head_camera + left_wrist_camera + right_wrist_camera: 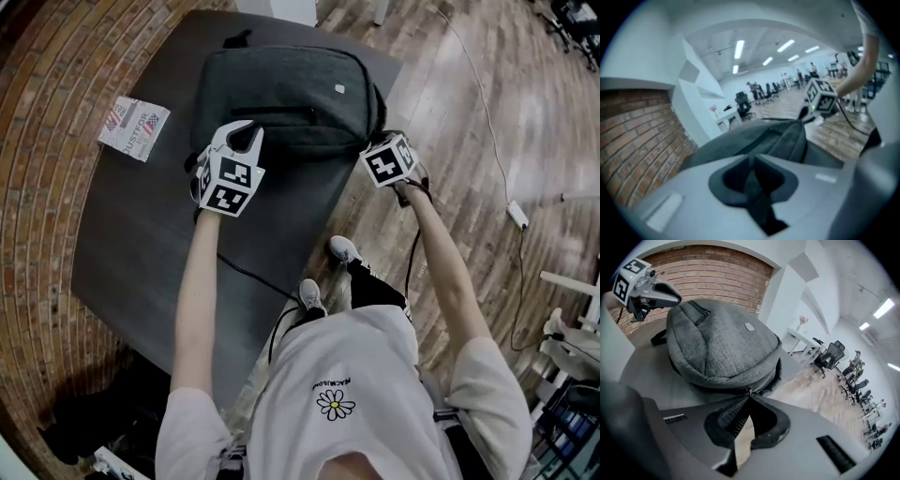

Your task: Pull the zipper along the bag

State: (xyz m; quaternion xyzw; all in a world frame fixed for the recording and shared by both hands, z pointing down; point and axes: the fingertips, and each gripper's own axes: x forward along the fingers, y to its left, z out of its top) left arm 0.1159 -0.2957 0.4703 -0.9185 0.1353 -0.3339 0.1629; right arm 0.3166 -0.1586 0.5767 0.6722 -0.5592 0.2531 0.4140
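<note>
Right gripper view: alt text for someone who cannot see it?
The right gripper is shut on the zipper pull at the near edge of a grey backpack lying on a dark table; the left gripper holds its far end.

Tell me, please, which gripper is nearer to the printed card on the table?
Left. The left gripper is at the bag's end nearest the printed card; the right gripper is at the bag's opposite end, away from it.

Matt cloth bag [291, 98], metal zipper [749, 391]
</note>
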